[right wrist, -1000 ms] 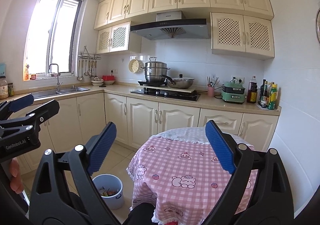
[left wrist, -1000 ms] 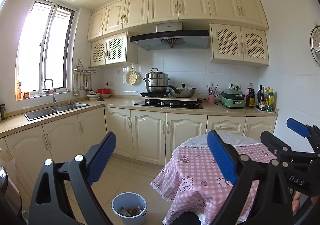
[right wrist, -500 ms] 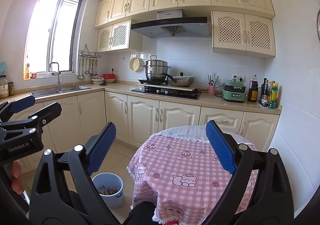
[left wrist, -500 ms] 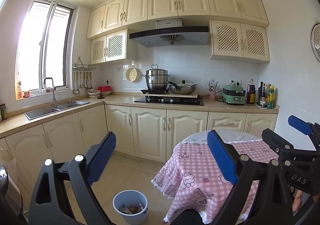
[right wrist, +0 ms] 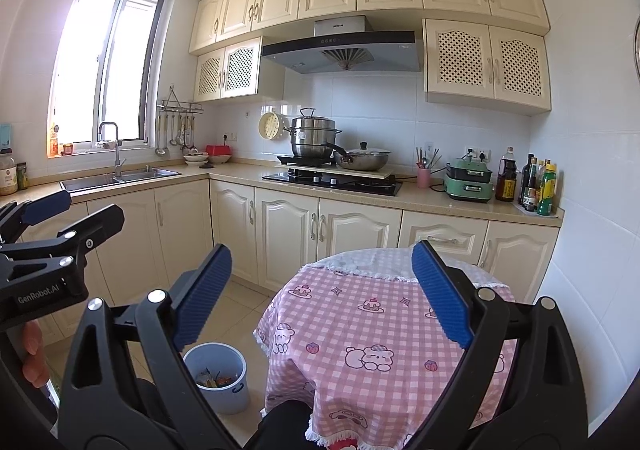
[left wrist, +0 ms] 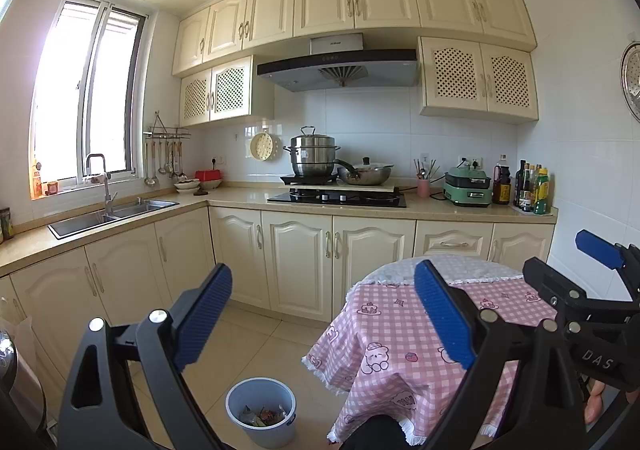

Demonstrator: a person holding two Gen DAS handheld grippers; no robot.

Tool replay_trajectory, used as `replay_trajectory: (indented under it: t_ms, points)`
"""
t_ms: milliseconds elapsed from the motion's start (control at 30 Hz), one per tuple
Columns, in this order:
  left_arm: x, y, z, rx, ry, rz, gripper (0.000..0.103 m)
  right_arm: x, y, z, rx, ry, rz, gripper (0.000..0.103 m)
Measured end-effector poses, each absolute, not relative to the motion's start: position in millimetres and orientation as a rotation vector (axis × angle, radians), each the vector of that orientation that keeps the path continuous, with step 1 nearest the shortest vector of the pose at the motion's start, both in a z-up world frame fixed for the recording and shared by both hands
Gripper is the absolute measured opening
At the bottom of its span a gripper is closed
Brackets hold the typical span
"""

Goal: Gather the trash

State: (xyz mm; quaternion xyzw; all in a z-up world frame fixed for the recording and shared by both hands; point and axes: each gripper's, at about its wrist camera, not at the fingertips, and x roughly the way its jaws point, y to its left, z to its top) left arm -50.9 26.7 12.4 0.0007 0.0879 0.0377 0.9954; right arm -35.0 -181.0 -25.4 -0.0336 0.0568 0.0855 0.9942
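Blue-padded, 2 hand-held grippers, left (left wrist: 323, 316) and right (right wrist: 322, 296), both spread wide, empty; 1 bin (left wrist: 261, 411).

A round table (right wrist: 384, 330) was covered by a pink checked cloth. A steel pot (left wrist: 314, 156) and a lidded pan (left wrist: 366, 174) were set on the stove (left wrist: 340, 197). A green cooker (left wrist: 468, 190) and bottles (left wrist: 534, 188) were kept at the counter's right end. A sink (left wrist: 108, 212) was seen under the window (left wrist: 86, 102).
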Motion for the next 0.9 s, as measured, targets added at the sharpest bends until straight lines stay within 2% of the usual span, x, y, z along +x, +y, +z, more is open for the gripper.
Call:
replay_trajectory:
  t_ms: [900]
  points:
    - [-48.4, 28.9, 7.0, 0.004, 0.187, 0.089, 0.091, -30.4, -181.8, -32.2, -0.079, 0.135, 0.176, 0.091]
